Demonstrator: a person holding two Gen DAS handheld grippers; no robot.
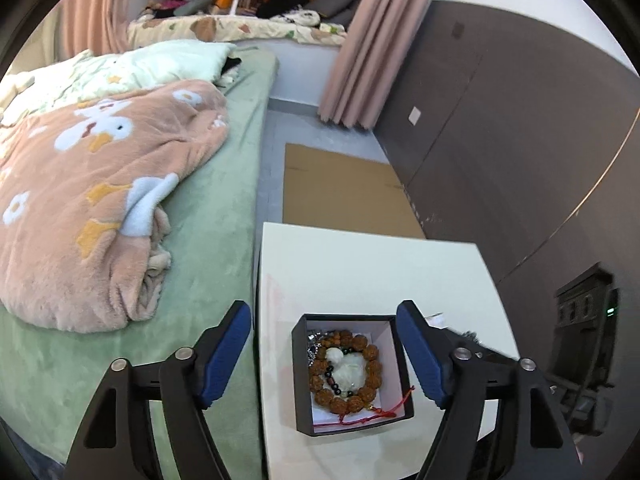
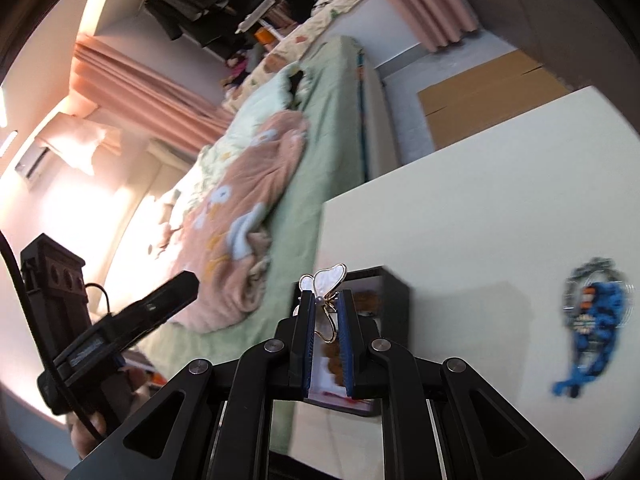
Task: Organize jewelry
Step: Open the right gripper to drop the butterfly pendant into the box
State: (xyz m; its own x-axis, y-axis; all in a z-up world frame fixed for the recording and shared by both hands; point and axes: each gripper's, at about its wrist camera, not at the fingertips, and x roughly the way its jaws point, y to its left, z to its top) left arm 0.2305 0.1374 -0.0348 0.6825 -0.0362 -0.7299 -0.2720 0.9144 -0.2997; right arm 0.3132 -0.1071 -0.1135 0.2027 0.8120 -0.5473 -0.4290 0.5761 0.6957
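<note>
The white desk (image 1: pixel 360 264) stands just beside a bed with a green sheet (image 1: pixel 224 216), and a pink blanket with white flowers (image 1: pixel 100 200) lies crumpled on this bed. On the desk, near its edge toward the bed, sits a small black box (image 1: pixel 352 372) with a white inside; it holds a bracelet of brown beads (image 1: pixel 346 372), a smaller string of dark beads, a white piece in the middle, a silver chain at the far corner and a red cord at the near side. The left gripper (image 1: pixel 324 352) hovers over this box with its jaws wide apart, one on each side of the box, holding nothing. The right gripper (image 2: pixel 325 316) has its jaws closed on a white butterfly brooch (image 2: pixel 326 284) with a gold frame, held above the box. On the desk, well apart from the box and away from the bed, lies a blue ornament (image 2: pixel 596 320), blurred. Beyond the desk, flat cardboard (image 1: pixel 344 188) lies on the grey floor beside a dark brown wall panel (image 1: pixel 520 140), and pink curtains (image 1: pixel 368 52) hang farther back.
</note>
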